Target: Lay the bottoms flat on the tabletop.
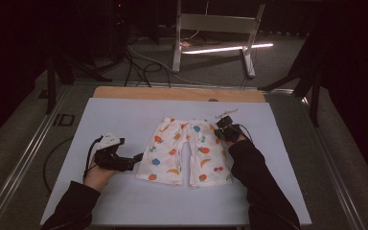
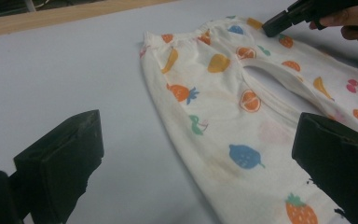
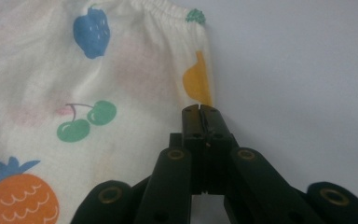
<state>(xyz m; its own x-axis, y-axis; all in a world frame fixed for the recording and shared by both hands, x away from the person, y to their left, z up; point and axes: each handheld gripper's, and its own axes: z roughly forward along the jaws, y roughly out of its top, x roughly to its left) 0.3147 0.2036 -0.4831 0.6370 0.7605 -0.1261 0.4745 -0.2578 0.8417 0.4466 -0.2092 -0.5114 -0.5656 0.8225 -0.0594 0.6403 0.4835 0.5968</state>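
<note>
Your left gripper (image 1: 136, 158) is sitting just left of the fruit-print shorts (image 1: 184, 151), jaws wide apart and holding nothing. The shorts are lying flat in the middle of the white mat (image 1: 124, 120). Your right gripper (image 1: 223, 129) is pinching the shorts' right edge near the waistband, jaws pressed together.

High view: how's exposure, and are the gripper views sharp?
High view: dim, dark surroundings, a bright light strip on the floor; the shorts read clearly. Left gripper view: even light, fruit prints sharp, near jaws soft. Right gripper view: cloth slightly soft, right hand-held gripper crisp, no glare.
</note>
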